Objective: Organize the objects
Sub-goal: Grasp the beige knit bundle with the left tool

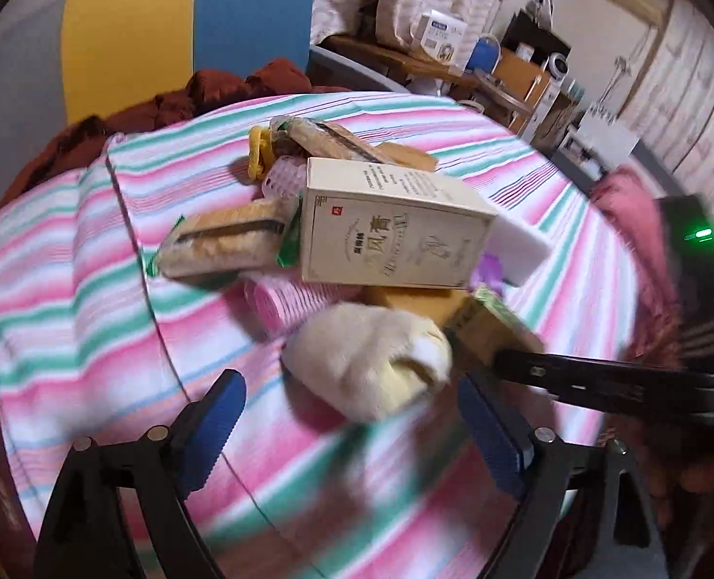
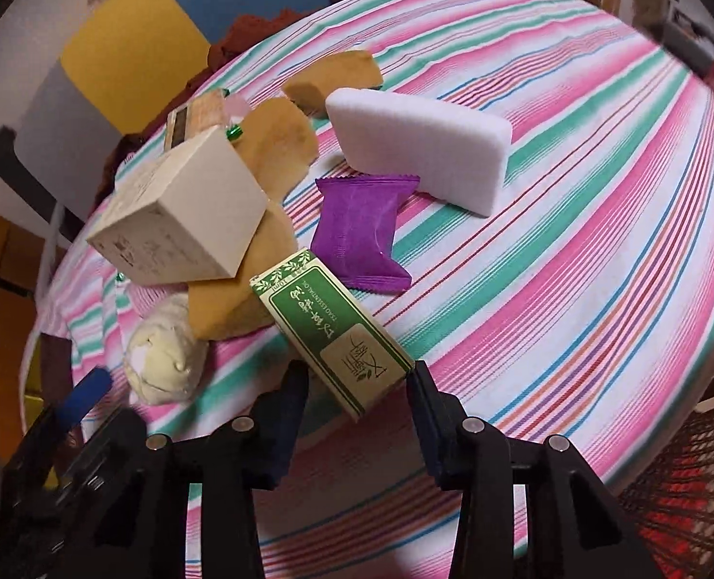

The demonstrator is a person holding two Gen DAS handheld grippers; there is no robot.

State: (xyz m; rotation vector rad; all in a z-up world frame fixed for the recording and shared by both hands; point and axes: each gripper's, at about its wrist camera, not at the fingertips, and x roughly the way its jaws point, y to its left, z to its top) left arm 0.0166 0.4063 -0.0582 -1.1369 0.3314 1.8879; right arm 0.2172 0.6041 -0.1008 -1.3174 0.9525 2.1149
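A heap of objects lies on the striped tablecloth point(image 1: 91, 260). It holds a cream carton point(image 1: 395, 227), two wafer packs point(image 1: 222, 241), pink hair rollers point(image 1: 289, 304), a yellow clip point(image 1: 259, 154) and a cream plush piece point(image 1: 366, 362). My left gripper point(image 1: 357, 434) is open, its blue pads point(image 1: 222, 429) just short of the plush, one on each side. My right gripper point(image 2: 357, 386) is shut on the near end of a green-and-cream box point(image 2: 337, 333). Beyond it lie a purple sachet point(image 2: 362, 231), a white foam block point(image 2: 419, 144) and tan sponges point(image 2: 270, 144).
A yellow and blue chair back point(image 1: 188, 34) stands behind the table with a rust-red cloth point(image 1: 202, 91) draped in front of it. Pink fabric point(image 1: 632, 222) lies at the right edge. Cluttered shelves point(image 1: 516, 62) fill the far right. Bare striped cloth point(image 2: 574, 241) stretches right of the heap.
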